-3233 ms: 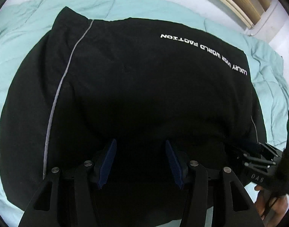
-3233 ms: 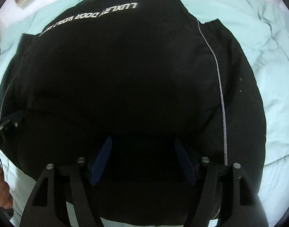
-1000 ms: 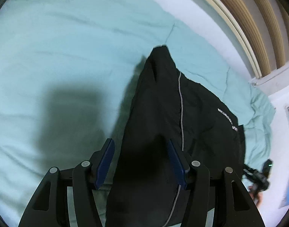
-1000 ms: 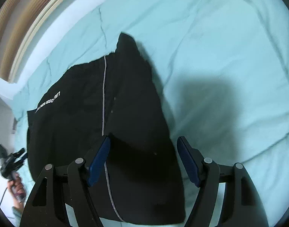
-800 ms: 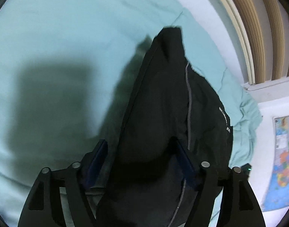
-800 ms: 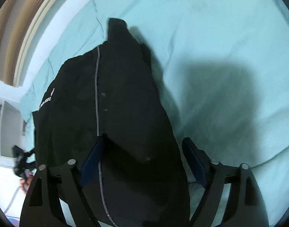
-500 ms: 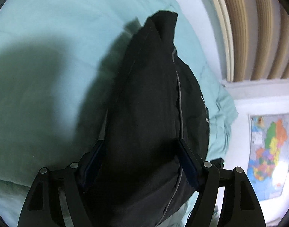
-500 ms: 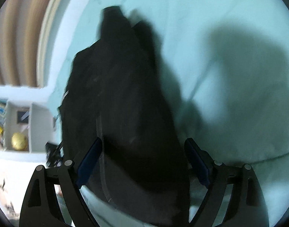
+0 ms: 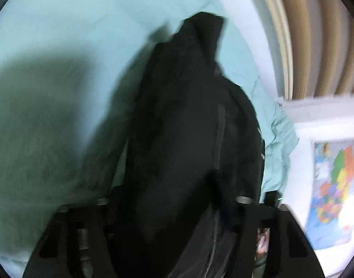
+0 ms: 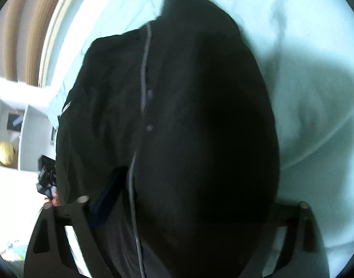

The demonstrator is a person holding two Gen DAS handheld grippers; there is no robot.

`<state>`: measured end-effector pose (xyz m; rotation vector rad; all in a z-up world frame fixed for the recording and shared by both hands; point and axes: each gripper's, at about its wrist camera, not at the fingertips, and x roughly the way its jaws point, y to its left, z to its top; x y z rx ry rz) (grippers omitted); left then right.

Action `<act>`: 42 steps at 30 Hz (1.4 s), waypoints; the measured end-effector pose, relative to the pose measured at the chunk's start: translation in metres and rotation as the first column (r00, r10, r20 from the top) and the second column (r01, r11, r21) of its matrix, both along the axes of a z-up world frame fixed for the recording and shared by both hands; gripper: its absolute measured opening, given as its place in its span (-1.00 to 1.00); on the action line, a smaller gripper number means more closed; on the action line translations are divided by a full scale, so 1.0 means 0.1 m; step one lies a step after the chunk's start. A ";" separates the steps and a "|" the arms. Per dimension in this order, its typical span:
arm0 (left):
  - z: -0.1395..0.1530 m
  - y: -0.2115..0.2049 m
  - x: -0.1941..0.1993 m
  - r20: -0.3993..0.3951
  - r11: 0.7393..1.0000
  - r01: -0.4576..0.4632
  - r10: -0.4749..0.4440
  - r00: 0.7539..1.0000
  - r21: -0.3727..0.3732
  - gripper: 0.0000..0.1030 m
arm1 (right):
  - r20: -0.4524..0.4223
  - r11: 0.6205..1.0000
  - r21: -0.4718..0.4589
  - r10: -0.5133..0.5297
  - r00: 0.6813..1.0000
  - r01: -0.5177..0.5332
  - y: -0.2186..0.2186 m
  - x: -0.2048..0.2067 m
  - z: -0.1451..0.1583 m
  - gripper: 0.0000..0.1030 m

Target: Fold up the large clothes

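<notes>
A large black garment (image 9: 190,125) with a thin grey stripe and white lettering hangs from both grippers above the teal bedspread (image 9: 68,41). In the left wrist view the cloth drapes over my left gripper (image 9: 174,208) and hides its fingers. In the right wrist view the same garment (image 10: 188,115) billows over my right gripper (image 10: 177,197); only one blue pad (image 10: 107,192) shows at the left. Both views are blurred by motion. The jaws' gaps are hidden by cloth.
The bedspread (image 10: 316,92) covers the bed below. A beige headboard or wall panel (image 9: 316,34) lies beyond it. A coloured map (image 9: 334,180) hangs on a white wall. White shelves with a yellow ball (image 10: 5,153) stand at the left of the right wrist view.
The garment lay flat on the bed with the grippers at its near edge. Both grippers have since lifted it, and it now hangs bunched and swings closer to both cameras.
</notes>
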<state>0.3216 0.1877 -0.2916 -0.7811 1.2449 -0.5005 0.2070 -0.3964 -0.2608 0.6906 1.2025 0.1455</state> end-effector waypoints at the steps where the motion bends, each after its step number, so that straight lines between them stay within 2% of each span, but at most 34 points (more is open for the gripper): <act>1: 0.12 -0.04 -0.06 0.047 1.000 0.007 -0.008 0.999 0.022 -0.11 | 0.015 1.000 -0.019 0.005 1.000 -0.005 0.02 -0.05 0.07 0.37; 3: 0.32 -0.09 -0.15 0.112 1.000 0.015 -0.018 0.994 0.024 -0.23 | 0.033 0.998 -0.065 0.017 0.999 -0.015 0.07 -0.13 0.22 0.17; 7: 0.74 -0.14 -0.37 0.210 0.998 0.027 -0.017 0.978 -0.048 -0.32 | 0.078 0.990 -0.139 0.038 0.996 -0.027 0.23 -0.27 0.52 -0.18; 11: 1.21 -0.31 -0.62 0.304 0.996 0.077 -0.062 0.951 -0.038 -0.35 | 0.134 0.985 -0.170 0.050 0.990 -0.026 0.37 -0.52 0.88 -0.36; 12: 1.37 -0.37 -0.74 0.331 0.995 0.094 -0.079 0.940 -0.030 -0.35 | 0.153 0.987 -0.154 0.057 0.987 -0.033 0.41 -0.58 0.96 -0.36; 14: 1.58 -0.41 -0.94 0.363 0.994 0.112 -0.100 0.926 -0.013 -0.36 | 0.181 0.980 -0.189 0.090 0.979 -0.055 0.57 -0.72 1.18 -0.36; 18: 1.89 -0.35 -1.41 0.396 0.994 0.108 -0.088 0.914 -0.030 -0.37 | 0.214 0.966 -0.241 0.146 0.966 -0.093 0.87 -1.12 1.61 -0.36; 25: 2.29 -0.07 -2.25 0.434 0.996 0.086 -0.063 0.899 -0.033 -0.37 | 0.250 0.948 -0.294 0.199 0.948 -0.121 1.00 -1.43 1.74 -0.36; 28: 2.26 0.10 -2.61 0.408 0.997 0.072 -0.050 0.912 -0.039 -0.37 | 0.230 0.943 -0.305 0.210 0.950 -0.134 0.90 -1.51 1.70 -0.36; 30: 2.11 0.19 -2.79 0.368 0.998 0.056 -0.038 0.929 -0.039 -0.37 | 0.198 0.938 -0.314 0.215 0.956 -0.146 0.96 -1.68 1.65 -0.36; 32: 1.94 0.28 -2.92 0.322 0.999 0.039 -0.026 0.946 -0.035 -0.37 | 0.152 0.942 -0.297 0.209 0.966 -0.157 0.98 -1.83 1.47 -0.36; 34: 1.63 0.34 -3.01 0.238 1.000 0.013 -0.014 0.971 0.007 -0.37 | 0.085 0.949 -0.272 0.192 0.978 -0.162 0.94 -1.96 1.22 -0.35; 36: 1.25 0.43 -3.07 0.105 0.997 -0.011 0.003 0.994 0.081 -0.34 | 0.012 0.953 -0.249 0.179 0.984 -0.170 0.95 -2.00 0.91 -0.29; 38: 0.90 0.55 -3.14 -0.016 0.983 -0.044 0.048 0.999 0.180 -0.15 | -0.077 0.958 -0.252 0.123 0.989 -0.138 0.86 -2.09 0.54 -0.16; 39: 0.64 0.71 -3.21 -0.085 0.980 -0.090 0.106 0.991 0.176 0.00 | -0.107 0.965 -0.242 0.078 0.991 -0.102 0.75 -2.16 0.40 -0.03; 41: 0.41 0.92 -3.34 -0.152 0.983 -0.176 0.182 0.972 0.055 0.05 | -0.117 0.988 -0.155 -0.014 0.993 -0.004 0.48 -2.32 0.23 0.12; 42: 0.35 1.05 -3.43 -0.179 0.972 -0.234 0.229 0.957 -0.009 0.08 | -0.118 0.994 -0.093 -0.064 0.991 0.053 0.33 -2.44 0.17 0.13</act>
